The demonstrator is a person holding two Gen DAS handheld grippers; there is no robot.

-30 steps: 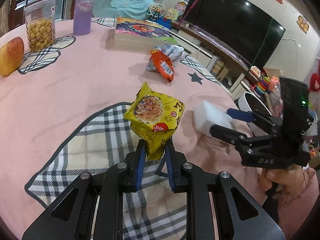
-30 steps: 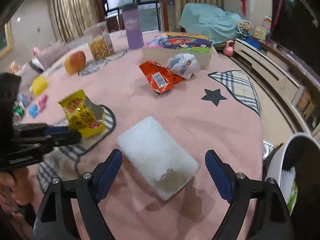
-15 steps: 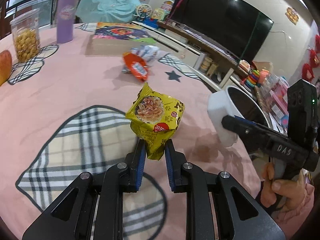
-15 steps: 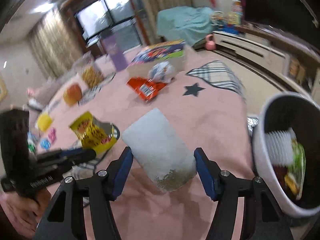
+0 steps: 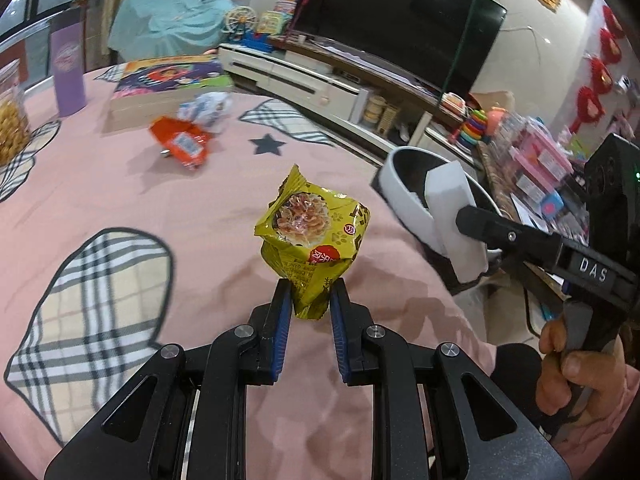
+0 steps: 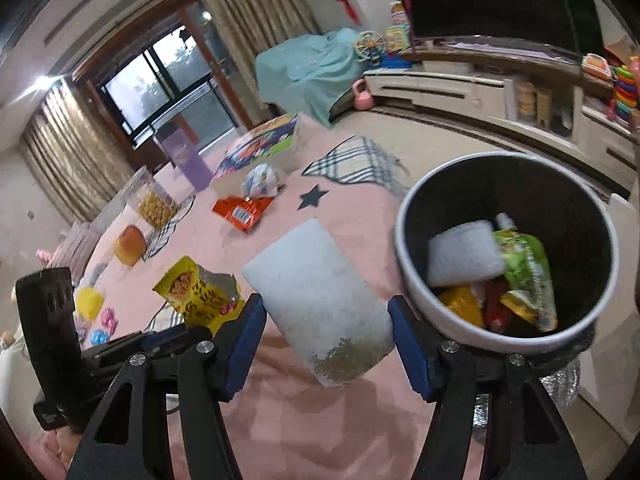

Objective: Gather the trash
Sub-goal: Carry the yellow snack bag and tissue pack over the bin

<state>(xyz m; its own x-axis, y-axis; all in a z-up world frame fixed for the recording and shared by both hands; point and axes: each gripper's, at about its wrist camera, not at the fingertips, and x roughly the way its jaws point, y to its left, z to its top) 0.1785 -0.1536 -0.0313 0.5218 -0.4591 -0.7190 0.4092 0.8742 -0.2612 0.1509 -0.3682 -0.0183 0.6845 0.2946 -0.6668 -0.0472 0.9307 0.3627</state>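
My left gripper (image 5: 307,300) is shut on a yellow snack wrapper (image 5: 314,236), held above the pink tablecloth; the wrapper also shows in the right wrist view (image 6: 196,298). My right gripper (image 6: 326,322) is shut on a white foam block (image 6: 320,300) with a dirty lower edge, lifted off the table just left of the white trash bin (image 6: 408,264). The block (image 5: 452,220) and bin (image 5: 400,192) show at right in the left wrist view. The bin holds a foam piece and several wrappers. An orange wrapper (image 6: 242,212) and a white crumpled bag (image 6: 262,180) lie farther back on the table.
A colourful box (image 5: 168,80), a purple bottle (image 5: 68,68) and a snack jar (image 6: 154,204) stand at the table's far side. An apple (image 6: 130,240) lies at left. A TV stand and toys (image 5: 476,128) are beyond the table edge.
My right gripper closed on the foam block, lifted it off the table and carried it right toward the bin. My left gripper, still holding the yellow wrapper, also moved toward the bin.
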